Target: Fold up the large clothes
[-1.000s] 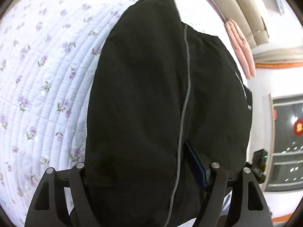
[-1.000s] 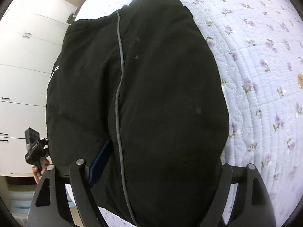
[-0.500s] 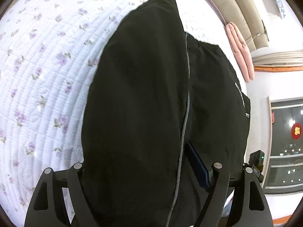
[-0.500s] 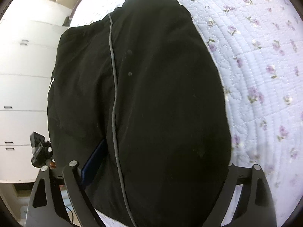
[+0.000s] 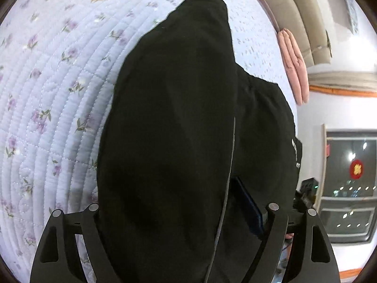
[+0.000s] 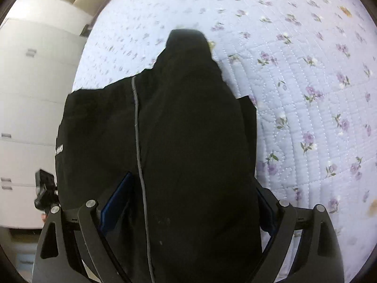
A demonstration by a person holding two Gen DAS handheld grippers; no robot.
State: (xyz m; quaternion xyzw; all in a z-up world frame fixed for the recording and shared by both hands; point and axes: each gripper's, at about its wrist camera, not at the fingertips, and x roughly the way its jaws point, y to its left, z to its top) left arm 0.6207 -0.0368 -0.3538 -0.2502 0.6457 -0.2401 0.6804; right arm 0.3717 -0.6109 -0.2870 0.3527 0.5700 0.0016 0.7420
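Black garment [image 5: 176, 129] with a thin grey piping line and small white lettering runs as one long, doubled-over strip from my two grippers out across a pale quilt [image 5: 47, 94] printed with purple flowers. Its far end lies on the quilt; its near end fills the space between my fingers in both wrist views.

I judge the fold to be partway done. The cloth is already gathered lengthwise, one layer on another, with a lower layer showing past the side edge. Laying it flat, squaring the edges and folding it across look to be left.

On my right gripper [image 6: 186, 207] both blue pads flank the thick bundle and touch it, so I read it as clamped on the cloth. My left gripper [image 5: 183, 212] stands wide and its jaws have just been opening, with the cloth between them. One pad is hidden, so I cannot tell whether they grip.

No basket or box is in view. White drawers [image 6: 28, 94] beside the bed are closed, contents unseen.
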